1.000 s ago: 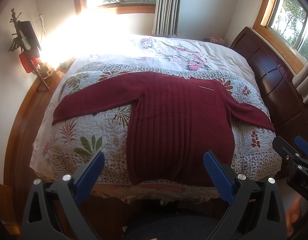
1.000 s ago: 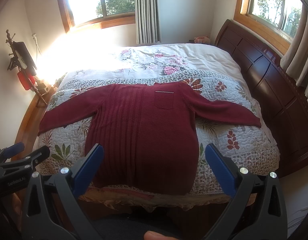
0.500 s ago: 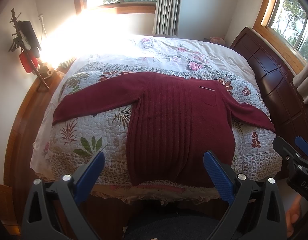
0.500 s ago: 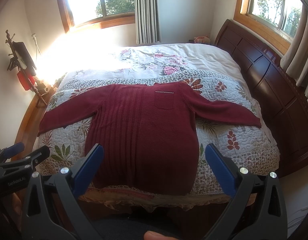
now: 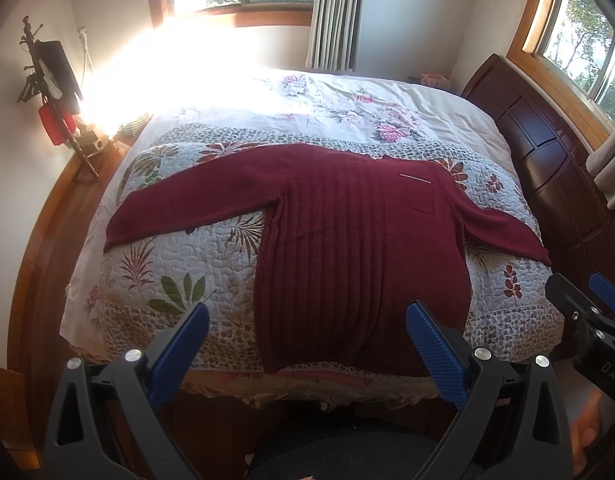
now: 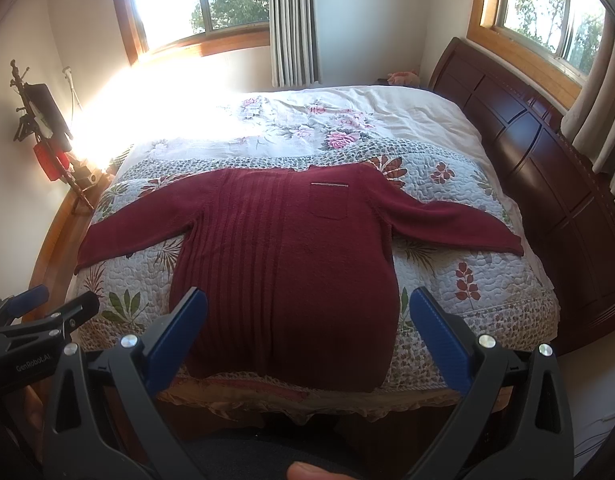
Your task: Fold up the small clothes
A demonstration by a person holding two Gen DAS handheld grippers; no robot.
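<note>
Maroon sweater lies flat on the quilted bed, sleeves spread wide, hem at the near edge. Left gripper and right gripper hover before it, fingers apart, empty.

The left gripper and the right gripper both point forward side by side with jaws spread wide and nothing between them, while a bare hand shows below the right gripper's body.
</note>
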